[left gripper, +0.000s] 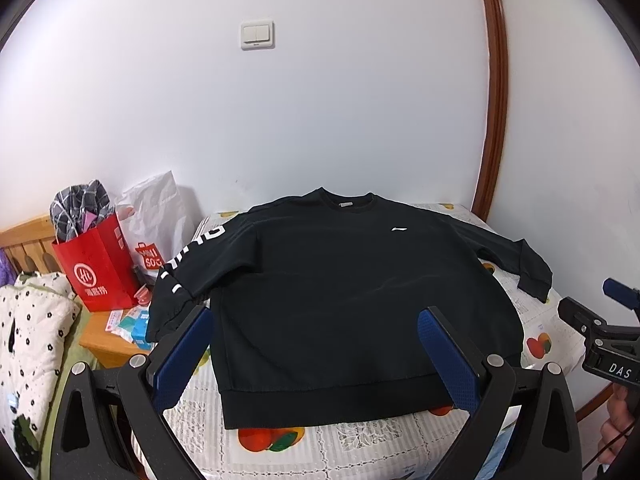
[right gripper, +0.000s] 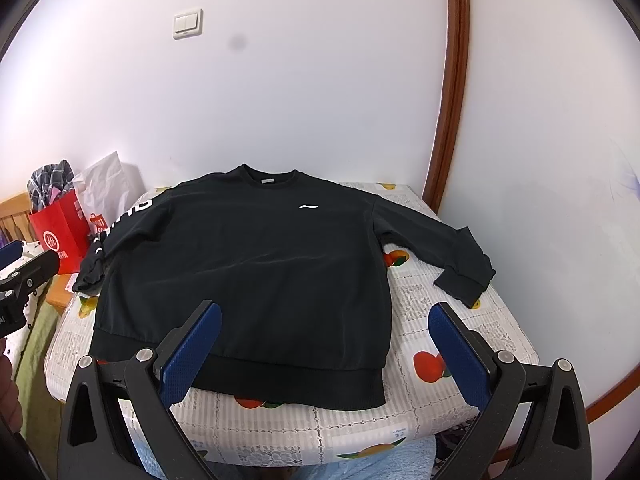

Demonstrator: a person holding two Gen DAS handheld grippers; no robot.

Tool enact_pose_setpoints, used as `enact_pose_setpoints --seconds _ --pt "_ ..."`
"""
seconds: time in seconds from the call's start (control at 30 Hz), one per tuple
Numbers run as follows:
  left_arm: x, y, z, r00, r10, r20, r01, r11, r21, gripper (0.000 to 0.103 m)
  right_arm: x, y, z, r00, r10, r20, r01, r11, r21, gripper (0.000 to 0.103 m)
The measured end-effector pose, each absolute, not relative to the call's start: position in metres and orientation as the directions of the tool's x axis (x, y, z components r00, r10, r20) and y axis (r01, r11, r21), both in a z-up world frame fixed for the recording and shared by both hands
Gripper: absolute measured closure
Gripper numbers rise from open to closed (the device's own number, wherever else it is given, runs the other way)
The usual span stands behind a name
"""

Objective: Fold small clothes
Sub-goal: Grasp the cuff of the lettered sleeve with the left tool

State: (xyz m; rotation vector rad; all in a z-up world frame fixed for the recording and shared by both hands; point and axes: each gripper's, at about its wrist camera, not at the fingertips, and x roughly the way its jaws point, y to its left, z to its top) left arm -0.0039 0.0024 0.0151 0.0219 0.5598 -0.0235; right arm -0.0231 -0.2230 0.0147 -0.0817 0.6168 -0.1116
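Both tongs (left gripper: 316, 354) (right gripper: 325, 350) gape apart above the flat black sweatshirt's (left gripper: 340, 300) hem.

One black sweatshirt (left gripper: 352, 292) lies spread on one table with a fruit-print cloth (right gripper: 440, 320); it has two sleeves and one small white logo (right gripper: 309, 207) on the chest. Two grippers show, the left (left gripper: 316, 356) and the right (right gripper: 326, 352), each with two blue-padded fingers. Beside the table stand two bags, one red (left gripper: 100, 268) and one white (left gripper: 160, 216). One two-button wall switch (left gripper: 257, 35) is on the wall.
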Motion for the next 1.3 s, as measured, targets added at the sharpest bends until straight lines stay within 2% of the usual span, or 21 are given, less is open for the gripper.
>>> enact_pose_setpoints --seconds 0.23,0.33,0.57,0.77,1.0,1.3 --pt "0.004 0.009 0.005 0.847 -0.033 -0.53 0.042 0.999 0.006 0.001 -0.02 -0.22 0.013 0.819 -0.13 -0.559 0.088 0.991 -0.103 0.001" --pt "0.017 0.014 -0.008 0.841 -0.004 -0.541 0.026 0.999 0.034 0.001 -0.015 -0.218 0.008 0.823 -0.118 -0.556 0.079 0.992 -0.094 0.001" --pt "0.057 0.048 -0.062 0.761 0.017 -0.648 -0.009 1.0 0.015 0.001 0.012 -0.213 -0.014 0.813 -0.047 -0.581 0.028 0.999 -0.042 0.001" --pt "0.08 0.098 -0.105 0.708 0.071 -0.703 -0.1 0.995 0.0 0.001 0.05 -0.206 -0.052 0.766 -0.007 -0.643 0.0 1.0 -0.012 0.001" --pt "0.105 0.154 -0.14 0.651 0.14 -0.746 -0.207 0.978 0.004 0.004 0.087 -0.179 -0.104 0.698 -0.039 -0.715 -0.057 0.992 -0.111 0.002" --pt "0.145 0.181 -0.178 0.582 0.236 -0.778 -0.231 0.966 0.12 0.013 0.13 -0.162 -0.148 0.619 -0.034 -0.785 -0.094 0.989 -0.117 0.002"
